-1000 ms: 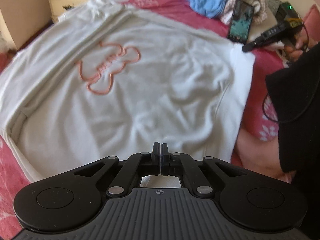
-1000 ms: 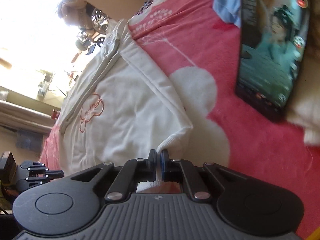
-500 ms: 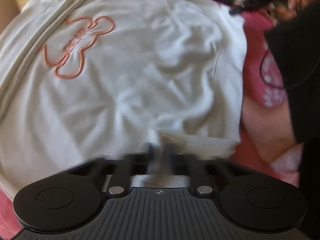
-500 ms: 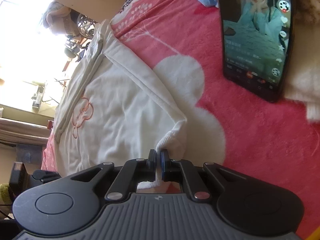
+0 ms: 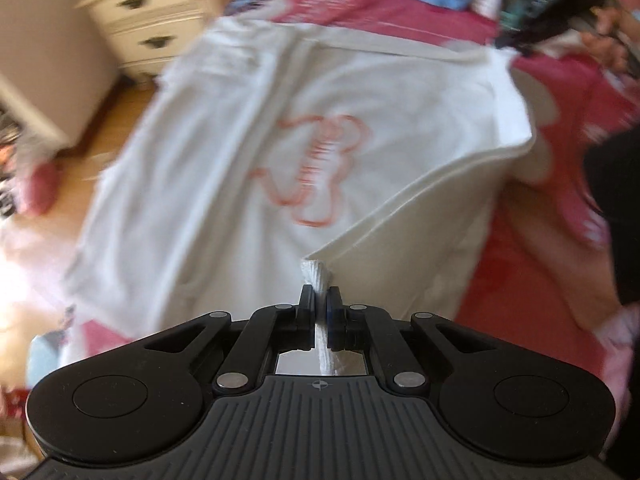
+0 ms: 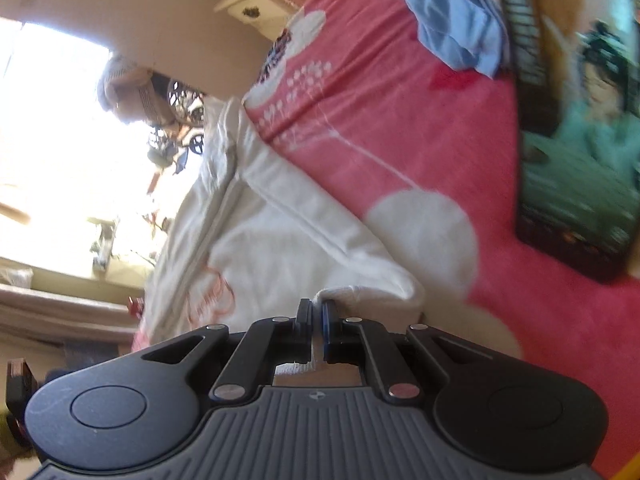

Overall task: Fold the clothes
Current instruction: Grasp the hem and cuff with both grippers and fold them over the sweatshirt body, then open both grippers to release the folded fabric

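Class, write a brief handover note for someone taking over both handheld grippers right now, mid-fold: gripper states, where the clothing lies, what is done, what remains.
Left gripper: shut on a bunched hem corner of the white cotton T-shirt with the orange outline print, lifted off the bed.
Right gripper: shut on another corner of the same shirt.
The shirt lies spread on the pink floral bedspread; a phone with a lit screen and blue cloth lie beyond it.
Done: both corners gripped, edge raised.
Left: carry the edge over, lay it flat, finish folding.
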A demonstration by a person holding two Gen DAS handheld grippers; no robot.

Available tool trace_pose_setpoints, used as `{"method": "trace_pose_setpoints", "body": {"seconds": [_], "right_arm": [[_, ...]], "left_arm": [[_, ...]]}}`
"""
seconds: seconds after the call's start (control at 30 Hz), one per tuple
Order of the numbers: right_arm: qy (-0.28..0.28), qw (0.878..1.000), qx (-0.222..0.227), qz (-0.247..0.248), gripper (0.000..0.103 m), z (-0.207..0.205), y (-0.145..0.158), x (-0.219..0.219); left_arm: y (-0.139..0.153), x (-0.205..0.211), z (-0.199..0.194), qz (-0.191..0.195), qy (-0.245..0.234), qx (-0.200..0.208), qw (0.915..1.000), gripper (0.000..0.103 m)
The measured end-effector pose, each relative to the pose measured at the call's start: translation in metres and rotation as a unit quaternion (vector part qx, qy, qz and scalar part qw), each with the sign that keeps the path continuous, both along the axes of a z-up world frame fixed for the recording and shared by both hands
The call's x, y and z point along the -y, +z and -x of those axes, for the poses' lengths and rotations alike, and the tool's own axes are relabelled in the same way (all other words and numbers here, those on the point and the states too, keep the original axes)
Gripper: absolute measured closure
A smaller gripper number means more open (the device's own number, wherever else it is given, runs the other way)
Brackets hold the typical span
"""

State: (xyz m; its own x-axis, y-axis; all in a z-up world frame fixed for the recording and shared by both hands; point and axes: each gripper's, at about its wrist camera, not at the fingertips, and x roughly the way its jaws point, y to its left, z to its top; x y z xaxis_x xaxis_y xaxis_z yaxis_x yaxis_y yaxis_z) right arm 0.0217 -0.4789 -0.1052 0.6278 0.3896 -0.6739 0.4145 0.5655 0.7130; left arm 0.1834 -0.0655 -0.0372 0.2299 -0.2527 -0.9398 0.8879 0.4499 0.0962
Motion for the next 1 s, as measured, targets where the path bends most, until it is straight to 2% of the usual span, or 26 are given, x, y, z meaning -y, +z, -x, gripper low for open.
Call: {"method": "trace_pose_setpoints", "body": {"seconds": [0.13, 0.23, 0.33, 0.43, 0.53, 0.63, 0.7, 0.77, 0.83, 0.9, 1.0], "right_arm": [[-0.036, 0.998, 0.041, -0.031, 0.098, -0.020, -0.004, 0.006], [-0.054, 0.995, 0.063, -0.057, 0.098, -0.038, -0.014, 0.009], [-0.044, 0.995, 0.054, -0.069, 0.098, -0.060, -0.030, 0.007], [-0.043, 0.996, 0.034, -0.076, 0.096, -0.076, -0.039, 0.006], [-0.046, 0.996, 0.062, -0.037, 0.089, -0.071, -0.017, 0.011], [-0.048, 0.995, 0.090, 0.001, 0.081, -0.066, 0.006, 0.016], [-0.047, 0.993, 0.108, 0.028, 0.081, -0.062, 0.023, 0.019], [-0.022, 0.989, 0.121, 0.079, 0.081, -0.062, 0.047, 0.016], [0.030, 0.978, 0.136, 0.154, 0.081, -0.067, 0.072, 0.002], [0.087, 0.959, 0.150, 0.223, 0.081, -0.072, 0.091, -0.015], [0.207, 0.926, 0.167, 0.269, 0.081, -0.084, 0.074, -0.068]], "left_arm": [[-0.013, -0.029, -0.009, 0.016, 0.097, 0.017, 0.9950, 0.100], [-0.030, -0.054, -0.011, 0.037, 0.182, 0.022, 0.9823, 0.100], [-0.045, -0.070, -0.004, 0.042, 0.241, 0.029, 0.9692, 0.100], [-0.050, -0.069, 0.005, 0.024, 0.255, 0.039, 0.9659, 0.099], [-0.051, -0.064, 0.009, 0.014, 0.263, 0.052, 0.9633, 0.098], [-0.054, -0.067, 0.009, 0.022, 0.290, 0.052, 0.9554, 0.098], [-0.058, -0.071, 0.008, 0.030, 0.306, 0.045, 0.9506, 0.096], [-0.059, -0.076, 0.006, 0.038, 0.317, 0.035, 0.9470, 0.093], [-0.060, -0.082, 0.003, 0.047, 0.324, 0.022, 0.9446, 0.089], [-0.055, -0.089, 0.001, 0.053, 0.321, 0.033, 0.9448, 0.084], [-0.046, -0.099, -0.002, 0.060, 0.303, 0.067, 0.9489, 0.083]]}}
